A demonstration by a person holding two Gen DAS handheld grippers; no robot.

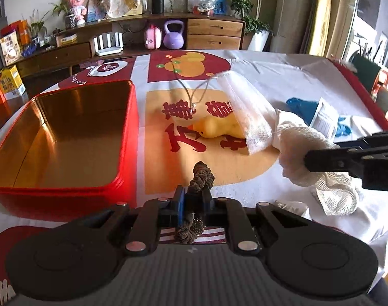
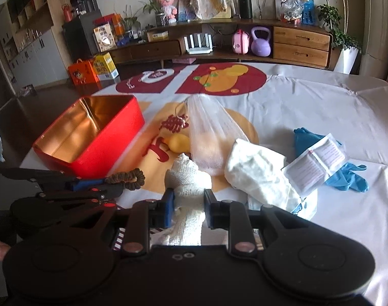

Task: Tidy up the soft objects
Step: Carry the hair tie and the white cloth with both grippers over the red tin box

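Brown scrunchie (image 1: 200,178) is sitting pinched in the left gripper (image 1: 194,199), the red box (image 1: 66,137) rim lying just left of its fingers. The right gripper (image 2: 187,199) is clamping white gauze (image 2: 187,176), with open tabletop (image 2: 308,97) lying ahead-right.

Left gripper (image 1: 194,199) low over table, jaws clamped tight on brown scrunchie (image 1: 201,178). Right gripper (image 2: 188,205) alongside, jaws pinching white gauze roll (image 2: 187,178).

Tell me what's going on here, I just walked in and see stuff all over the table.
A person is sorting soft things with two handheld claws. The left claw is shut on a brown scrunchie, and the right claw is shut on a white gauze roll. The red tin beside them holds nothing visible. A yellow duck, mesh bag and blue gloves lie on the cloth.
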